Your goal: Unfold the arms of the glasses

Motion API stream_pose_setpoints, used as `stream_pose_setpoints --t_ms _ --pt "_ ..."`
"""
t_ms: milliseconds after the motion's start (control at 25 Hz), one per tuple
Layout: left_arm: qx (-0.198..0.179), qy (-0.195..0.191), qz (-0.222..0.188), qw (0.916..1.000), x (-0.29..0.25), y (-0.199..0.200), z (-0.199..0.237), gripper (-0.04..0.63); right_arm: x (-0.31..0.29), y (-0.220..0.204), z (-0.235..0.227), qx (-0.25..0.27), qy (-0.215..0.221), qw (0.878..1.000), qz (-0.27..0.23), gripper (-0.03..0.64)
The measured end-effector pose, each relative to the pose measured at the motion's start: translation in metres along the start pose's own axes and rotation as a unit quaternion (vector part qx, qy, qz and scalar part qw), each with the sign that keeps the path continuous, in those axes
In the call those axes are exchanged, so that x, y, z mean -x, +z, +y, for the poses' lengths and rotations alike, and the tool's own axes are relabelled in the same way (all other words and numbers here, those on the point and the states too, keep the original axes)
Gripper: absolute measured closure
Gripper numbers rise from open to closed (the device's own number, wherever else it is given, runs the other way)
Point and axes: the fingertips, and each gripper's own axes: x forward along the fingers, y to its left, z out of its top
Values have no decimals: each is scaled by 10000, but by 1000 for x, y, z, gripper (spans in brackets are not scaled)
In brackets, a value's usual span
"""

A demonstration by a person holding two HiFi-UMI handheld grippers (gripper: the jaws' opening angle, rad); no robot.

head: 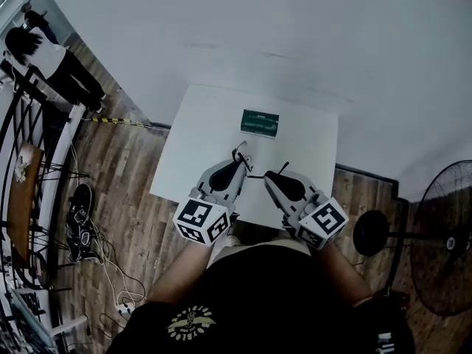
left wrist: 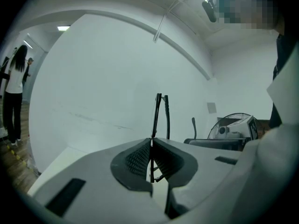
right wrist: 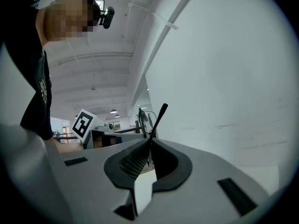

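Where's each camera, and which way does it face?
Head view: on the head, steeply down at table, left gripper, right gripper, torso.
Left gripper view: on it, level along shut jaws; glasses, wall, torso at right.
Right gripper view: likewise; torso at left.
Shared: gripper views both show glasses and the other gripper.

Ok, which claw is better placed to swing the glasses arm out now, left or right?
Right, probably. The right claw is shut on a glasses arm, whose tip pokes past the pads. The left claw clamps the rest of the glasses and can steady them.
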Motion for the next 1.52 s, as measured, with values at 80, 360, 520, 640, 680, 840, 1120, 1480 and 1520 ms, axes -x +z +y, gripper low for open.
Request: stream_pose_setpoints --t_ms 80,360,520,640,680,840,1120,1480,1520 --pt "-7 -23 -3 10000 -9 2 -6 577 9 3 -8 2 2 10000 -50 601" --pt "85 34 -81 9999 -31 10 -20 577 37 1 -34 -150 2 9998 -122 601" --pt "115 134 -132 9998 -33 15 -26 577 47 -1 -40 -269 72 9995 -155 601" --pt "112 202 -169 9996 -35 16 -31 577 53 -2 -44 -352 166 9990 -223 600" --pt "114 225 -183 9995 -35 17 -33 577 56 -2 -45 -375 199 9988 -241 600" --pt "119 377 -219 9990 -35 18 -41 577 64 -7 -50 -448 348 9982 -197 600" --pt "143 602 -217 9978 -35 17 -49 577 72 -19 -58 -941 636 9934 -144 598" --pt "-277 1135 5 9931 -27 0 -40 577 92 -35 -65 -567 599 9966 20 505" --pt "-274 1140 3 9931 -26 -1 -40 577 93 -33 -67 -553 569 9968 -35 503"
